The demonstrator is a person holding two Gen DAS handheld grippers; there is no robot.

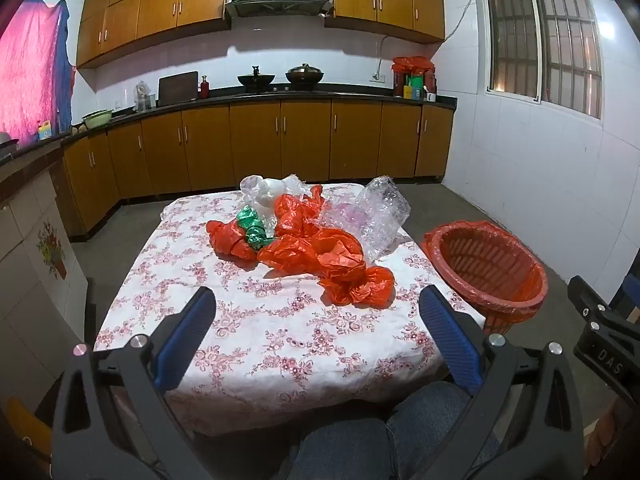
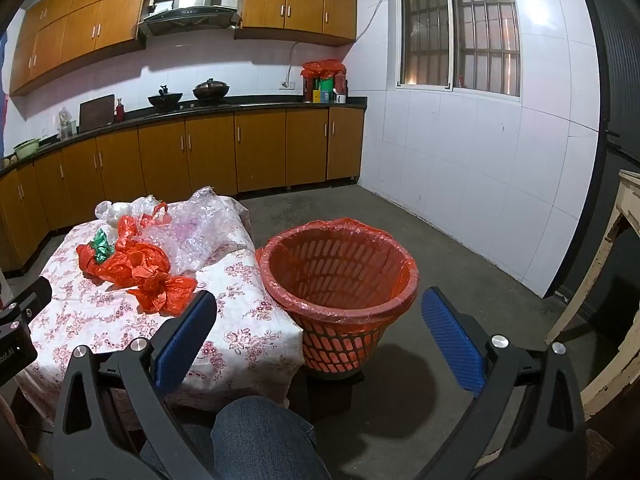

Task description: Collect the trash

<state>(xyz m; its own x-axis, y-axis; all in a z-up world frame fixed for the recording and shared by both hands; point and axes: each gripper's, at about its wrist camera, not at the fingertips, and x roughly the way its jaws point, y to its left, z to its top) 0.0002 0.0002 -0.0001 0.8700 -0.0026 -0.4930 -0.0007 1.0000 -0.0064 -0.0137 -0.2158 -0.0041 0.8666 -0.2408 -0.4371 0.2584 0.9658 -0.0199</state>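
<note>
At centre of the left wrist view, low table (image 1: 256, 344) under a white cloth with red flowers, heaped with crumpled trash toward its far half. Orange plastic bags (image 1: 320, 252) spread across the middle of the heap, 1 bunch (image 1: 230, 240) at the left end, another knotted wad (image 1: 356, 280) nearest the camera. Green foil wrapper (image 1: 253, 228) tucked between the orange pieces. Clear bubble wrap (image 1: 378, 212) piled at the right of the heap, white plastic bag (image 1: 260, 192) behind, at the far edge. Right of the table, touching its corner in the frame, orange basket (image 1: 488, 268) lined with an orange bag, standing on the grey floor, nothing visible inside. Lower part of the frame: left gripper (image 1: 316, 308) with both blue pads spread wide, nothing between them, hovering over the bare near half of the cloth, short of the trash. Knees in blue jeans (image 1: 380, 440) at the bottom edge. Lower half of the right wrist view: right gripper (image 2: 318, 310) likewise spread wide and empty, basket (image 2: 340, 276) framed between its fingers, table (image 2: 248, 320) and heap at the left. Far back in both views, wooden cabinets (image 1: 256, 148), dark counter, 2 pans on the stove, barred window (image 2: 460, 28) at upper right
</note>
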